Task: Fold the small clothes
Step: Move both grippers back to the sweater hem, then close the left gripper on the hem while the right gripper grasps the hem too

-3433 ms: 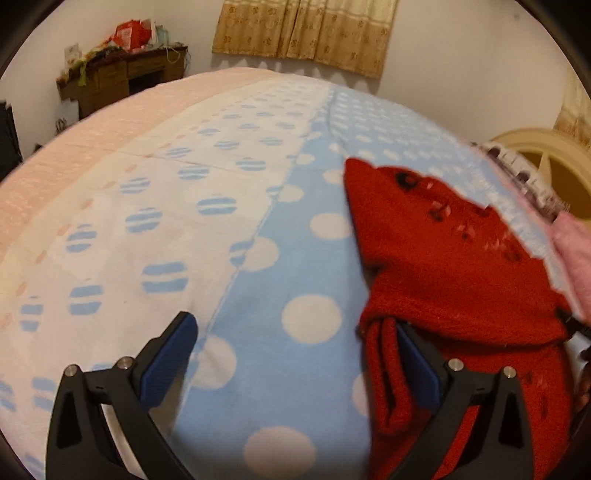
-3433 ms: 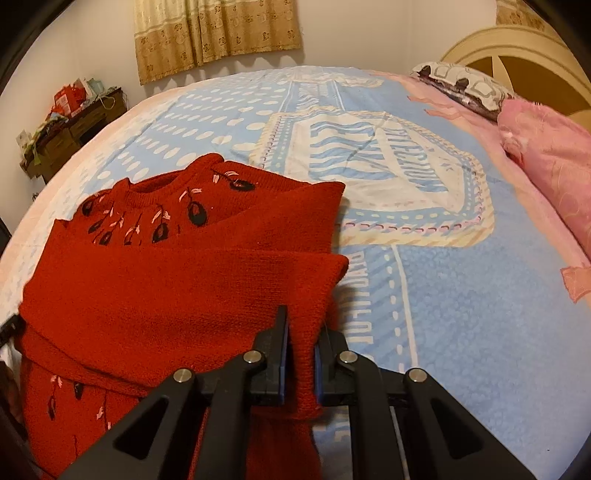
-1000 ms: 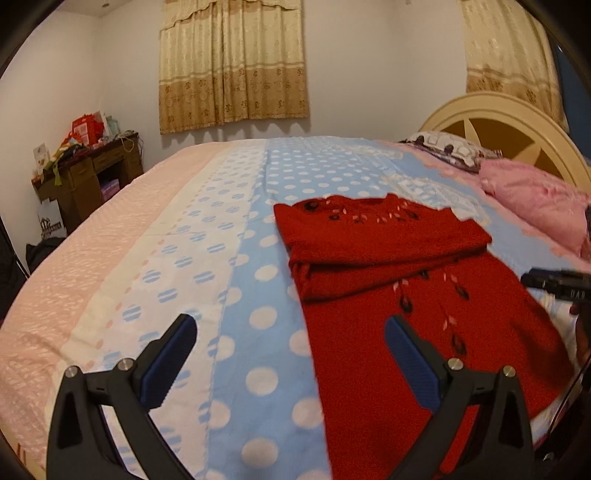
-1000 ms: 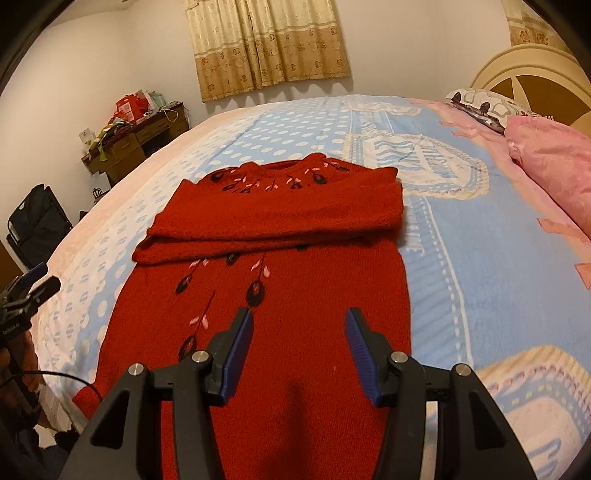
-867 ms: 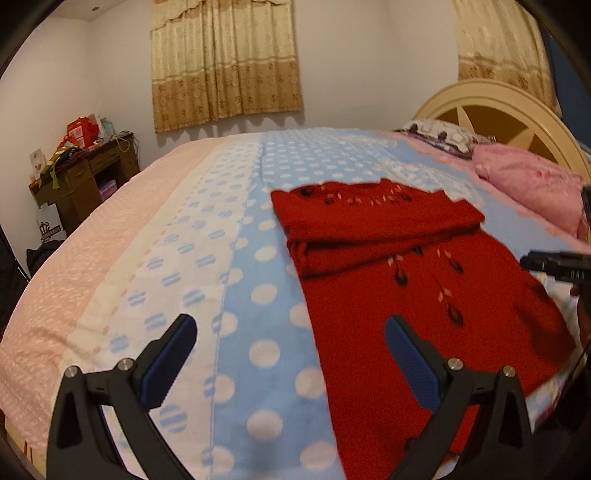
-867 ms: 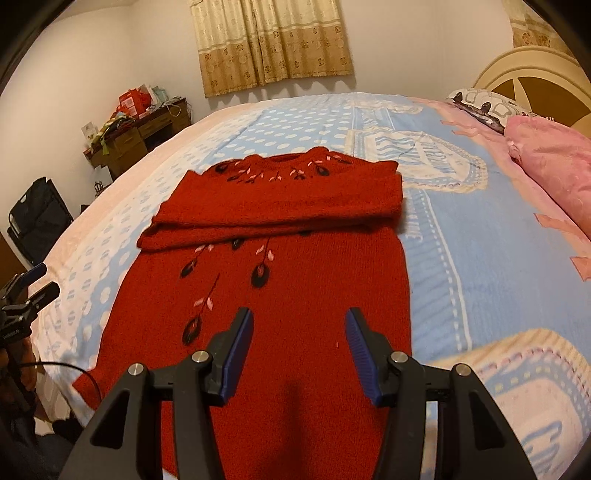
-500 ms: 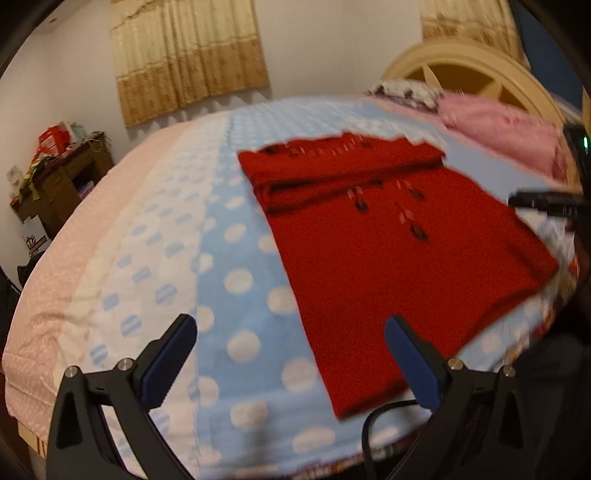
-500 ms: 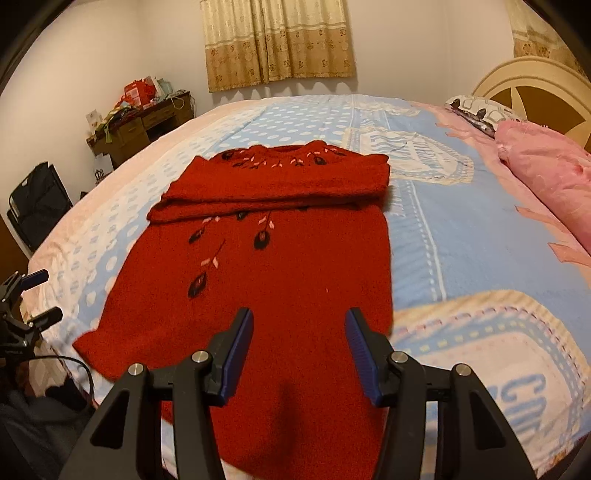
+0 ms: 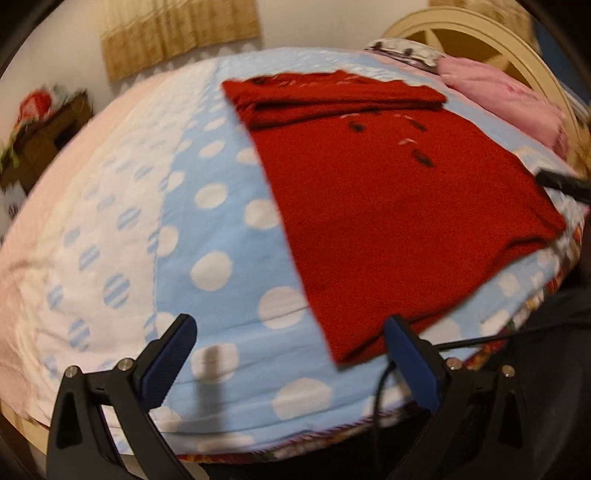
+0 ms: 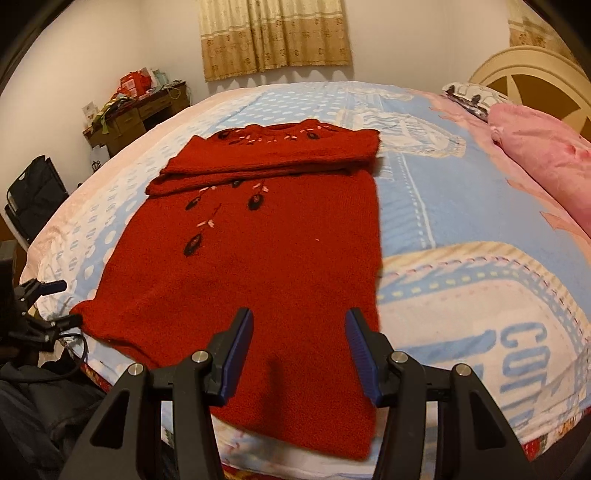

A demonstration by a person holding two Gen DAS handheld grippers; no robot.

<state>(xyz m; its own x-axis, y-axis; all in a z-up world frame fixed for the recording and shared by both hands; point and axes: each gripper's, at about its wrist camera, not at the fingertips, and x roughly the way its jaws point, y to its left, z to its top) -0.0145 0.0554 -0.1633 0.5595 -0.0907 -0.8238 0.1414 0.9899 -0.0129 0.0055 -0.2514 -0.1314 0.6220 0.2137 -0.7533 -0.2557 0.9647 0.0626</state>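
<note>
A red knitted sweater lies flat on the bed, filling the middle of the right wrist frame, its neckline toward the top and its hem reaching the mattress edge at the bottom. Both sleeves are folded across the chest in a thick band just under the collar, and dark leaf and pink stem embroidery runs down the front. In the blurred left wrist frame the same sweater sits in the upper right. It rests on a bedspread of light blue with white dots, white panels with striped dots, and pink borders at the left. A pink pillow lies at the right edge, beside a cream arched headboard in the upper right corner. Beige patterned curtains hang at the top centre against a white wall, a cluttered wooden desk stands at the upper left, and a black bag sits at the left edge. The right gripper hovers at the bottom centre over the hem with its jaws spread and nothing between them. The left gripper is spread wide at the bottom of its frame, beside the sweater's lower left corner, holding nothing.
</note>
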